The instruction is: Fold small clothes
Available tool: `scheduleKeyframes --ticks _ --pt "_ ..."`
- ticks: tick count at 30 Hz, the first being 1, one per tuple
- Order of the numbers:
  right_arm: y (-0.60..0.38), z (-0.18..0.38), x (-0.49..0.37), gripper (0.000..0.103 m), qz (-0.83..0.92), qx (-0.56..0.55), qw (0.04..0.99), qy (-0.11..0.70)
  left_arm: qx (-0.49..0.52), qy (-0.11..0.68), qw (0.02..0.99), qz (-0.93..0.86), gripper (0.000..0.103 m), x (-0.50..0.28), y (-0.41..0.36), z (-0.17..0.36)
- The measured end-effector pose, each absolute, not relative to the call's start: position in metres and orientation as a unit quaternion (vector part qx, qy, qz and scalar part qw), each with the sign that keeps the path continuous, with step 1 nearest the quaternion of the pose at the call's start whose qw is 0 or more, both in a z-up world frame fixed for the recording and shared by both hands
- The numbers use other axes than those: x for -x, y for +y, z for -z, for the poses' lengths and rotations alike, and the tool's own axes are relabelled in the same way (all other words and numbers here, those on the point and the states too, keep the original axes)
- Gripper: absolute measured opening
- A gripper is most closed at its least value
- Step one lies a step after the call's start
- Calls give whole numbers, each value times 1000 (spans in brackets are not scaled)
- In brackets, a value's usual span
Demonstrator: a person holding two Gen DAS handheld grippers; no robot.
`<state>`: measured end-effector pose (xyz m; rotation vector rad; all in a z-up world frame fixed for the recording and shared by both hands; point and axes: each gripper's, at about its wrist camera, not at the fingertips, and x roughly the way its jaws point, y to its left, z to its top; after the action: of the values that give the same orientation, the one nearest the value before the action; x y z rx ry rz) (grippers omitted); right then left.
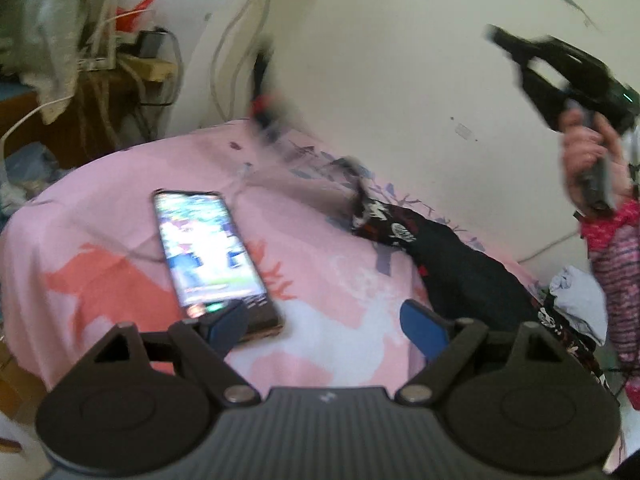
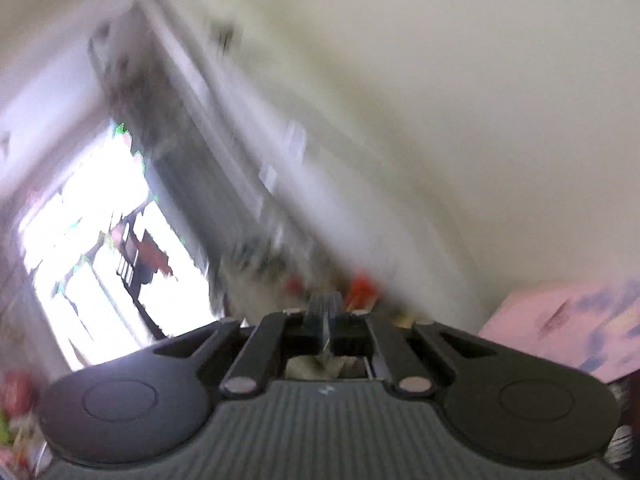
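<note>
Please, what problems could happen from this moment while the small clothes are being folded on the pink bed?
1. The phone lies lit on the pink sheet, right by a finger of the open left gripper; a fold or sweep there could knock it.
2. The right gripper is shut, raised toward the wall, and its view is blurred, so anything it carries could swing wide.
3. The dark printed garment lies crumpled, so it may fold unevenly.

motion-smeared window point(image 2: 100, 240) and room; dark garment point(image 1: 460, 264) blurred at its raised end
</note>
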<state>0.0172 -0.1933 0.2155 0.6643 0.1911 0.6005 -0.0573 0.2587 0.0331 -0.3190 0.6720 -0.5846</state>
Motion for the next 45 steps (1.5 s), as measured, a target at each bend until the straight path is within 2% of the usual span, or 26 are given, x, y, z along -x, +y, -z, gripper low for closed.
scheduleKeyframes --ticks 2,4,6,8,9,10,12,16,19,25,26,27,28,33,39,42,45 --pt "-239 -223 15 0 -236 -318 917 57 143 323 890 290 86 47 242 -38" --pt "-265 -224 47 0 -160 -271 948 38 133 321 888 302 86 39 224 -44" --pt "-268 -216 57 0 -122 -222 965 73 127 322 881 323 87 34 204 -47" --pt "-259 -202 55 6 -130 -178 966 134 113 322 876 342 87 37 185 -46" --pt "-250 -195 53 22 -133 -154 966 158 106 321 875 347 87 42 178 -45" --pt "-236 -186 48 45 -136 -123 967 179 99 320 874 353 91 47 172 -42" --pt "-198 -168 36 60 -143 -43 964 220 96 322 872 356 96 58 171 -33" --pt "-105 -127 13 59 -204 134 935 258 110 343 871 333 96 73 194 -15" --pt "-43 -101 -8 59 -239 224 905 270 117 345 880 304 96 85 221 -8" --pt "54 -52 -69 56 -244 289 871 313 128 318 905 253 96 108 270 -10" --pt "66 -46 -80 51 -236 298 870 316 129 314 908 247 96 110 275 -11" --pt "69 -41 -86 20 -221 305 871 317 130 310 910 244 96 113 279 -11" --pt "71 -38 -94 0 -208 306 872 320 131 307 911 242 96 115 282 -11" --pt "36 -74 -107 0 -163 200 924 281 144 303 908 249 96 108 287 -5" --pt "-112 -160 -69 0 -77 2 979 190 138 298 899 291 96 93 267 -8" --pt "-199 -168 -25 0 -2 -51 986 161 131 284 897 313 96 81 251 -18" --pt "-268 -146 35 0 64 -79 981 164 127 276 890 339 96 61 226 -32"
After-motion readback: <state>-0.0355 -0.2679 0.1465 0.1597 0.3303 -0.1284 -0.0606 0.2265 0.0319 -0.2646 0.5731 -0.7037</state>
